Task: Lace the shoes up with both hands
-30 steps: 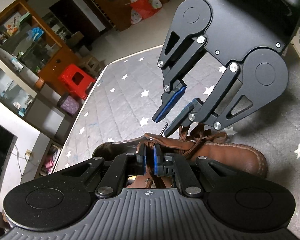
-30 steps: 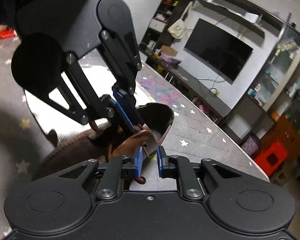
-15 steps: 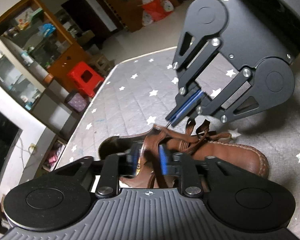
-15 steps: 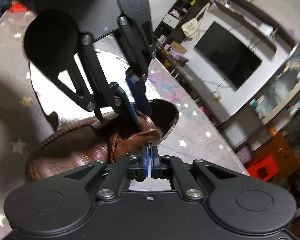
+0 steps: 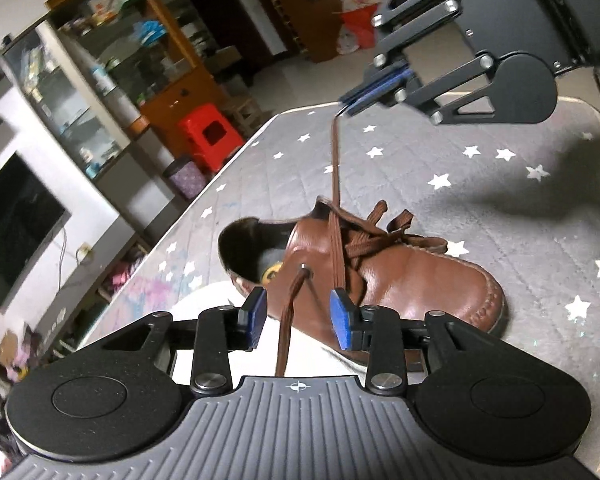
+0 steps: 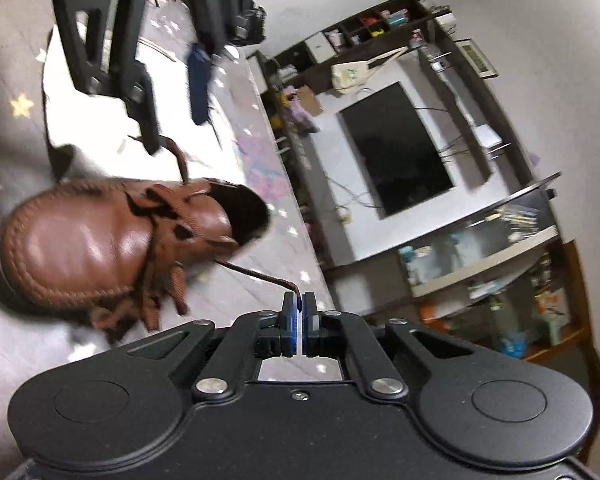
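Brown leather shoe point(image 5: 400, 276) lay on its sole on the star-print mat point(image 5: 500, 184), collar toward the left gripper. Your right gripper point(image 6: 299, 304) had its pads pressed together on the tip of one lace end point(image 5: 334, 176); in the left wrist view that lace ran taut from the upper eyelets up to the raised right gripper point(image 5: 370, 94). Your left gripper point(image 5: 298, 314) stood with its pads apart, holding nothing; the other lace end point(image 5: 290, 316) came out of the near top eyelet point(image 5: 305, 268) and hung loose between those pads.

Judged step: drawing the lacing snug, one end tensioned, the other not yet taken. Loose loops still lay over the vamp.

Next move, as I read it, called for you to close the left pads on the hanging end near the eyelet, then pull against the right so both ends tightened evenly without dragging the shoe.
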The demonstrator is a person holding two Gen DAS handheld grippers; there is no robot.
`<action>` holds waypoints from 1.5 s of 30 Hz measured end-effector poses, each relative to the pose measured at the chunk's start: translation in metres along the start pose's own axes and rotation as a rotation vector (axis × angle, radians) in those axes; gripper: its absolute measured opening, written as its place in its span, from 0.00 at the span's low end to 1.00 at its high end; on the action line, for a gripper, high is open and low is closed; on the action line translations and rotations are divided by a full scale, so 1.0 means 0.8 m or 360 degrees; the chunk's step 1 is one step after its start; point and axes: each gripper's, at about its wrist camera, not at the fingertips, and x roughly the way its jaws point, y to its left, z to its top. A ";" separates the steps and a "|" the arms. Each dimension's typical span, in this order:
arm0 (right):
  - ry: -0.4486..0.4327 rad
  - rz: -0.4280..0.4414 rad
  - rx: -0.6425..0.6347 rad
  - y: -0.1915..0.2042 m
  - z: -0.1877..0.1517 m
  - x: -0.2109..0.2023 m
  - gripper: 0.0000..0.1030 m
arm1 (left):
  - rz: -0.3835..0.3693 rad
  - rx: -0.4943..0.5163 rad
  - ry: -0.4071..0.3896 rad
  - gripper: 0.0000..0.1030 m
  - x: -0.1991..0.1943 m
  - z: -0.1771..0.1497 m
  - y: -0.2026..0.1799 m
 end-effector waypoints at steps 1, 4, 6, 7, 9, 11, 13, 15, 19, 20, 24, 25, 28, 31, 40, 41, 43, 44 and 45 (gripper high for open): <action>0.0008 -0.0022 -0.0011 -0.001 -0.001 -0.001 0.02 | 0.0002 -0.0029 0.0000 0.35 0.000 -0.004 0.000; 0.0025 -0.0070 -0.0019 -0.001 -0.008 -0.003 0.02 | 0.0005 -0.0086 0.0003 0.35 -0.001 -0.009 -0.002; 0.0033 -0.0059 0.0045 0.002 -0.017 0.001 0.02 | 0.0016 -0.0132 0.0001 0.35 -0.003 -0.013 -0.005; 0.0046 -0.0066 0.0068 0.002 -0.017 -0.001 0.02 | 0.0016 -0.0144 -0.0001 0.35 -0.003 -0.014 -0.006; 0.0045 -0.0108 0.0107 -0.001 -0.021 -0.005 0.02 | 0.0024 -0.0180 0.0001 0.35 -0.005 -0.016 -0.008; 0.0046 -0.0104 0.0181 -0.006 -0.025 -0.009 0.02 | 0.0032 -0.0209 0.0006 0.35 -0.006 -0.018 -0.010; 0.0047 -0.0070 0.0274 -0.009 -0.031 -0.013 0.02 | 0.0035 -0.0249 0.0006 0.35 -0.007 -0.020 -0.012; 0.0043 0.0003 0.0392 -0.007 -0.037 -0.015 0.02 | 0.0049 -0.0283 0.0002 0.36 -0.010 -0.021 -0.017; 0.0009 0.0168 0.0544 0.010 -0.039 -0.005 0.02 | 0.0052 -0.0319 0.0008 0.36 -0.013 -0.025 -0.028; -0.0003 0.0212 0.0571 0.016 -0.038 0.000 0.02 | 0.0054 -0.0326 0.0013 0.36 -0.014 -0.026 -0.031; -0.0050 0.0370 0.0659 0.040 -0.033 0.011 0.02 | 0.0068 -0.0361 0.0022 0.37 -0.016 -0.029 -0.032; -0.0068 0.0383 0.0657 0.040 -0.028 -0.006 0.03 | 0.0071 -0.0377 0.0023 0.37 -0.016 -0.029 -0.031; -0.0082 0.0433 0.0662 0.037 -0.021 -0.003 0.04 | 0.0070 -0.0414 0.0041 0.38 -0.011 -0.036 -0.028; -0.0086 0.0480 0.0648 0.036 -0.019 0.009 0.13 | 0.0059 -0.0432 0.0062 0.38 -0.005 -0.042 -0.028; -0.0083 0.0539 0.0651 0.024 -0.020 0.018 0.02 | 0.0030 -0.0448 0.0075 0.38 0.005 -0.043 -0.026; -0.0087 0.0535 0.0634 0.023 -0.020 0.016 0.02 | 0.0029 -0.0447 0.0075 0.38 0.006 -0.042 -0.026; -0.0099 0.0516 0.0603 0.026 -0.018 0.010 0.02 | 0.0028 -0.0446 0.0073 0.38 0.006 -0.042 -0.027; -0.0111 0.0494 0.0589 0.031 -0.016 0.003 0.02 | 0.0029 -0.0445 0.0070 0.38 0.006 -0.042 -0.026; -0.0123 0.0475 0.0564 0.032 -0.014 -0.003 0.01 | 0.0029 -0.0444 0.0067 0.38 0.006 -0.042 -0.026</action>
